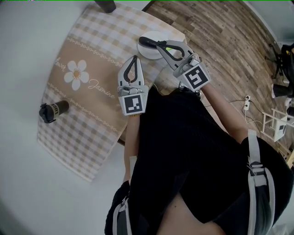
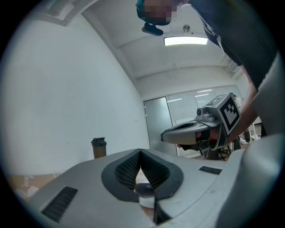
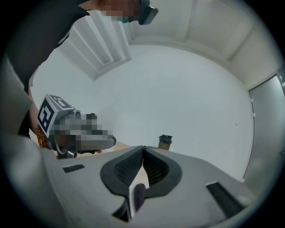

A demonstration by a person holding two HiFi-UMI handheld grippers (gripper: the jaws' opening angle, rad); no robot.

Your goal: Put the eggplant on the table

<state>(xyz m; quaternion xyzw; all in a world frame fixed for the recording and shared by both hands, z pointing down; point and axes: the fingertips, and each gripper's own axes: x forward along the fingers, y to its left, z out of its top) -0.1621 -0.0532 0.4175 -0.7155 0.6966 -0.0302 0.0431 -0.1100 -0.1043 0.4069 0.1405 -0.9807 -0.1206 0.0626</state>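
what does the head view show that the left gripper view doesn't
Only the head view shows the daisy print, the white plate and the wood floor. Only the left gripper view shows the ceiling light and the glass partition. Both show the left tool and the right tool, each with its jaws together.

There are two grippers, the left and the right, each with one marker cube. One checked cloth shows one printed flower, and around it are one white plate, one eggplant, one brown bottle and one dark cylinder. One power strip lies on the floor, and one ceiling light is lit.
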